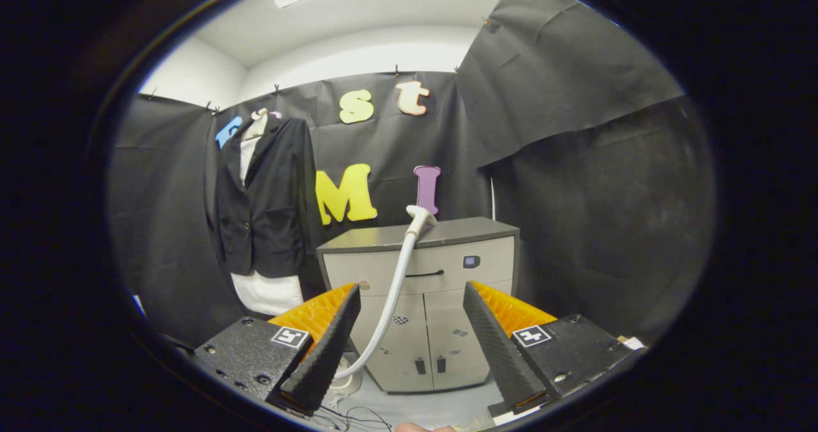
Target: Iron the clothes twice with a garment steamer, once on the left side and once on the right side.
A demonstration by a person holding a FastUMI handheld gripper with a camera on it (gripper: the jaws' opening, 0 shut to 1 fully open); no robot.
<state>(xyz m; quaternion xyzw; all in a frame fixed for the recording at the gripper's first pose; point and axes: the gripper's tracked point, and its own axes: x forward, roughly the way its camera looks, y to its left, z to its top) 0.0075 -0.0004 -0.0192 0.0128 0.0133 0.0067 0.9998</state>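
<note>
1. A grey cabinet (422,291) stands beyond the claw (409,346), against the black cloth wall. It has a dark top, a drawer with a thin dark handle, and two doors below.
2. A small dark panel (471,261) sits on the drawer front, toward the cabinet's right side.
3. The garment steamer head (420,218) rests at the front edge of the cabinet's top. Its white hose (391,304) runs down from it across the drawer and the left door, then curves away toward the floor near the left finger.
4. The steamer head points upward and a little to the right. Its long axis, taken with the hose below it, is close to upright with a slight tilt.
5. The hose lies in the gap between the two fingers as seen from here, but well beyond them; it crosses in front of the cabinet's left door.
6. A dark jacket (265,199) over a white shirt (268,291) hangs on the wall to the left of the cabinet, upright, its front facing outward. It is apart from the steamer head.
7. The claw is released: its fingers stand wide apart with nothing between them, aimed at the cabinet.
8. Thin dark wires (348,416) lie on the pale floor just ahead of the left finger.
</note>
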